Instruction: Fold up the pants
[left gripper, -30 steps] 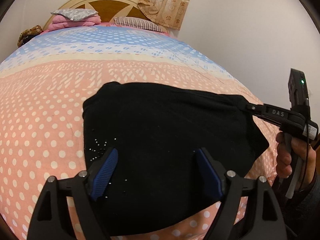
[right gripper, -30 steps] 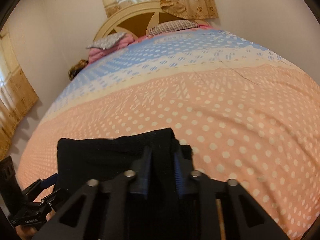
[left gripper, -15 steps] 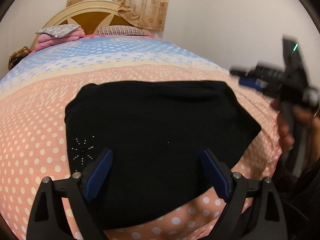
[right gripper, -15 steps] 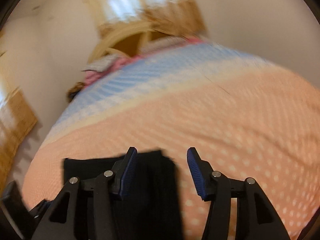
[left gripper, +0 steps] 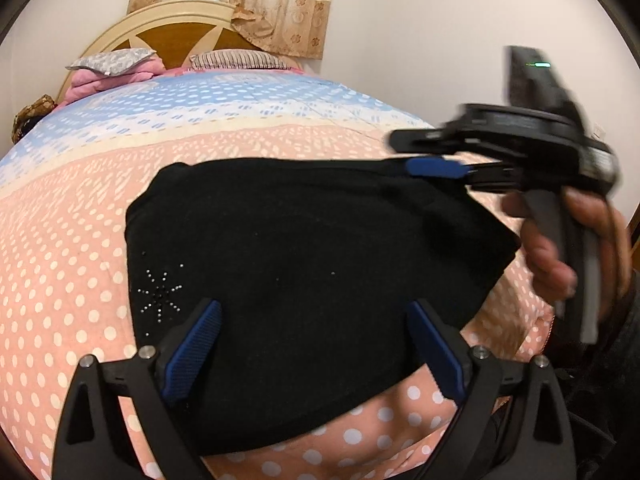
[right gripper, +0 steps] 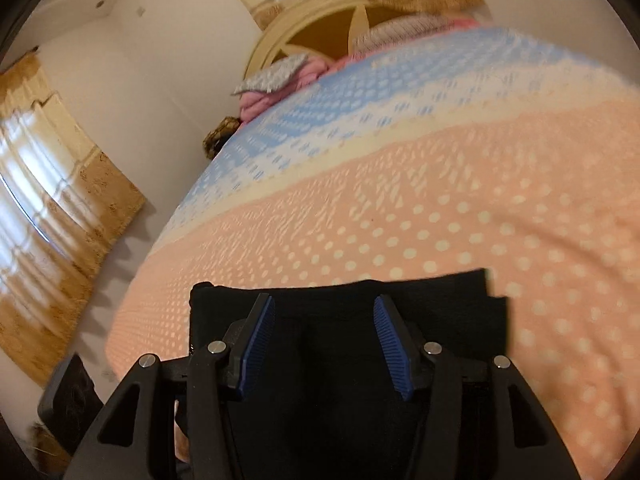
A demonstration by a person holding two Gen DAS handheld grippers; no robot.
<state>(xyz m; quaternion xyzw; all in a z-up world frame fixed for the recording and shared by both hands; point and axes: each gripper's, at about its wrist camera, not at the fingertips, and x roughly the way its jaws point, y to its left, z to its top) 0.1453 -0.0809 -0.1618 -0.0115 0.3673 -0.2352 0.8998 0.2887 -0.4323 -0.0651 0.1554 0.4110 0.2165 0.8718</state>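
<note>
Folded black pants (left gripper: 312, 248) lie flat on the pink dotted bedspread (left gripper: 60, 248), a small rhinestone star (left gripper: 160, 294) near their left edge. Low over their near half hovers my left gripper (left gripper: 313, 305). Its jaws are opening wide and no cloth is pinched between the blue pads (left gripper: 196, 344). A hand (left gripper: 560, 256) holds my right gripper (left gripper: 436, 168) above the pants' far right corner, clear of the cloth. In the right wrist view the right gripper (right gripper: 324, 300) stands open over the pants (right gripper: 440, 304), and the pads (right gripper: 256, 344) touch nothing.
Pillows (left gripper: 236, 60) and a pink blanket (left gripper: 112, 78) sit by the wooden headboard (left gripper: 172, 36) at the far end. Curtains (left gripper: 256, 4) hang behind it and a second curtain (right gripper: 52, 200) covers the left side. A white wall (left gripper: 440, 40) runs along the bed's right.
My right gripper let go of the pants' far right corner, opened and pulled away from the cloth. The left gripper's jaws spread wider. The corner now lies flat.
</note>
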